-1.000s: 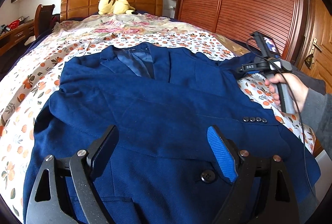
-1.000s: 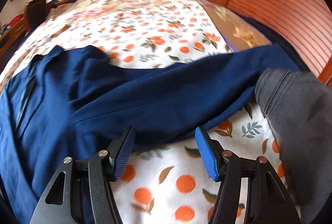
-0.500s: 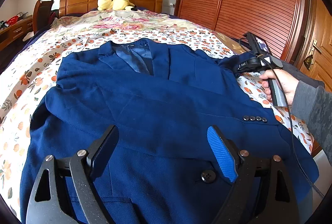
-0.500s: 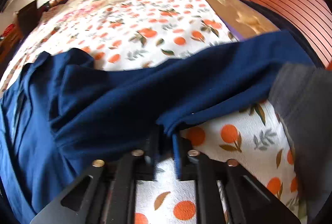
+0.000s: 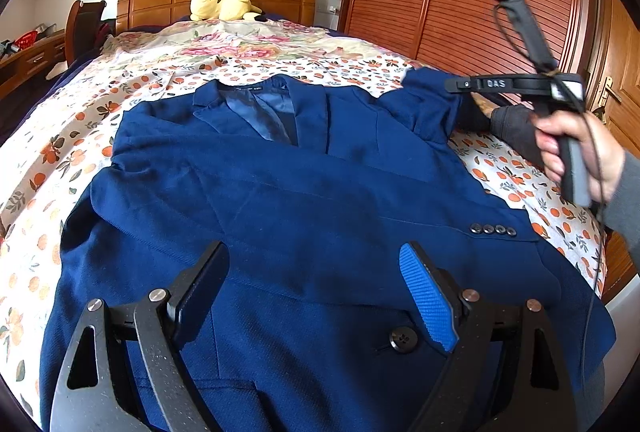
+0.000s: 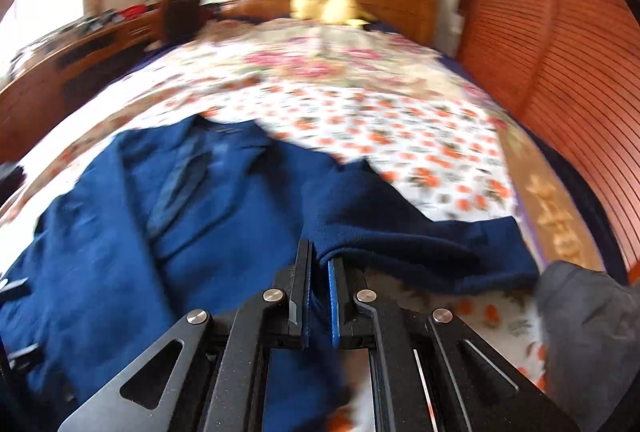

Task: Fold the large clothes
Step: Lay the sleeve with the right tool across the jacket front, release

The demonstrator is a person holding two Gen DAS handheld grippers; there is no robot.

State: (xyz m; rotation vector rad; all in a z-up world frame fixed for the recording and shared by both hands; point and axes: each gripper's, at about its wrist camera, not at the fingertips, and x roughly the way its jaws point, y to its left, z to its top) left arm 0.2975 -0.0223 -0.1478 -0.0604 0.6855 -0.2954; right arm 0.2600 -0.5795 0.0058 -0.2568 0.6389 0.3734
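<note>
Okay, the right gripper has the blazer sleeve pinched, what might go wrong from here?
1. The right gripper pinches only a thin edge of the sleeve; the fabric may slip out as it is carried across.
2. The left gripper hovers open over the navy blazer with nothing pinning it, so the whole blazer could drag on the bedspread.
3. The dark grey garment lies against the cuff and might snag.
</note>
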